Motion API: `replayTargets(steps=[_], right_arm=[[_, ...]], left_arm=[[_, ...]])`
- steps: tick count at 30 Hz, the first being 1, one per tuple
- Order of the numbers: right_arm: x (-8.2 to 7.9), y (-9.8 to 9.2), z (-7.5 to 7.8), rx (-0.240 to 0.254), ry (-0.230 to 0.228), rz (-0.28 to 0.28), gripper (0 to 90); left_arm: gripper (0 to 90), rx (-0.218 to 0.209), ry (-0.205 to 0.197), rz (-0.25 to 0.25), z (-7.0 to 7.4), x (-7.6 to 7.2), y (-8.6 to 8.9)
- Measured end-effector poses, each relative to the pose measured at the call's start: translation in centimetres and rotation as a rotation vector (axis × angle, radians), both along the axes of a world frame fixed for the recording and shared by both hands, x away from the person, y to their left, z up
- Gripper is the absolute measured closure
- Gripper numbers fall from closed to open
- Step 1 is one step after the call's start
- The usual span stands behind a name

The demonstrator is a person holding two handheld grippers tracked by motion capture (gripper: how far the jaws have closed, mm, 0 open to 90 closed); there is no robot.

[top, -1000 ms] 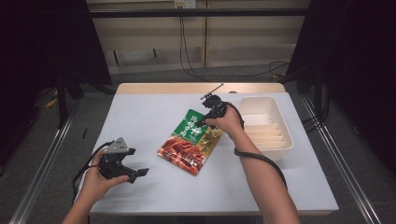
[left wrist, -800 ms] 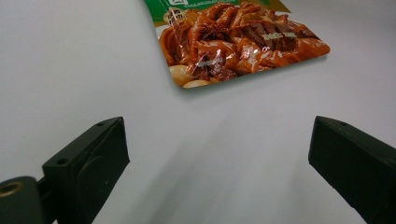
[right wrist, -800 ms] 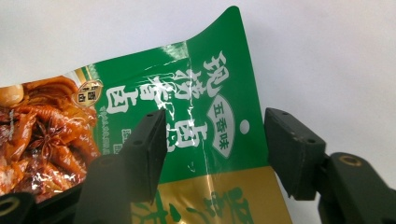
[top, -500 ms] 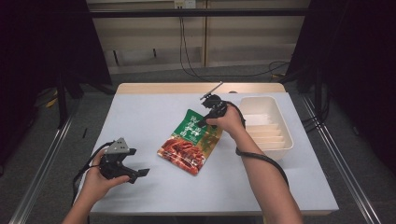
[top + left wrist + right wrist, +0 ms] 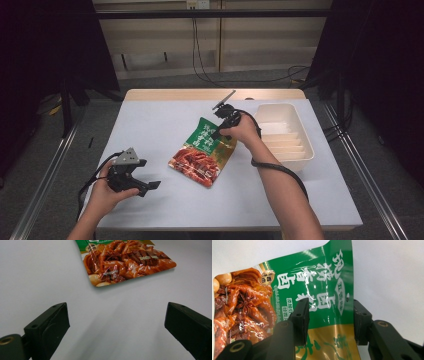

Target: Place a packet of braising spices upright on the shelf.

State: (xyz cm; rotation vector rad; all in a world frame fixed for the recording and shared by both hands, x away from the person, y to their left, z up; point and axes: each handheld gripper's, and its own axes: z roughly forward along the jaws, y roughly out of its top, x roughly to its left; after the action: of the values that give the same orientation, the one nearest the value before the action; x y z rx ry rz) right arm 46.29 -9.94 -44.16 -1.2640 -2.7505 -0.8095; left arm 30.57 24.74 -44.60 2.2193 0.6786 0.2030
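Note:
A green and red food packet (image 5: 202,152) lies flat near the middle of the white table (image 5: 150,125). My right gripper (image 5: 219,132) reaches down onto its green top end. In the right gripper view the packet (image 5: 322,290) runs between the two jaws of that gripper (image 5: 329,320): one jaw rests over the printed face, the other stands at the packet's side edge, with a gap between them. My left gripper (image 5: 148,188) hovers open near the front left of the table. Its view shows the wide-open gripper (image 5: 116,322) aimed at the packet's red lower end (image 5: 125,260), some way off.
A white ribbed tray (image 5: 306,145) stands at the right side of the table, just beyond my right hand. Cables trail on the floor behind the table. Metal rails run along both sides on the floor.
Almost nothing has moved. My right gripper has stayed on the packet's top end and the left gripper has kept its place.

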Motion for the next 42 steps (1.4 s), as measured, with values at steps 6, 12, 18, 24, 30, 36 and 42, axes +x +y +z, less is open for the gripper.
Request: replayTargets(steps=[6, 12, 18, 24, 30, 36, 42], right_arm=[[0.3, 0.2, -0.8, -0.010, 0.039, 0.003, 60.8], [0.6, 0.5, -1.2, -0.034, 0.067, 0.007, 65.8], [1.0, 0.6, -1.5, -0.072, 0.087, 0.027, 74.2], [1.1, 0.6, -1.3, -0.115, 0.100, 0.021, 89.9], [0.9, 0.8, 0.1, -0.153, 0.132, 0.043, 90.0], [0.6, 0.7, 1.8, -0.135, 0.154, 0.024, 90.0], [0.3, 0.6, 3.3, -0.114, 0.171, 0.009, 90.0]], left_arm=[[5.7, 0.001, 0.012, 0.004, 0.0, 0.0, 0.0], [5.9, 0.003, 0.010, 0.004, -0.2, 0.1, 0.0], [6.0, 0.011, 0.009, 0.000, 0.0, 0.1, 0.2], [6.2, 0.009, 0.004, 0.005, 0.0, 0.1, 0.3], [6.2, -0.012, 0.001, 0.012, 0.0, 0.1, 0.3], [6.2, 0.000, -0.001, 0.009, 0.1, 0.0, 0.3], [6.2, 0.003, 0.001, 0.011, 0.1, 0.0, 0.3]])
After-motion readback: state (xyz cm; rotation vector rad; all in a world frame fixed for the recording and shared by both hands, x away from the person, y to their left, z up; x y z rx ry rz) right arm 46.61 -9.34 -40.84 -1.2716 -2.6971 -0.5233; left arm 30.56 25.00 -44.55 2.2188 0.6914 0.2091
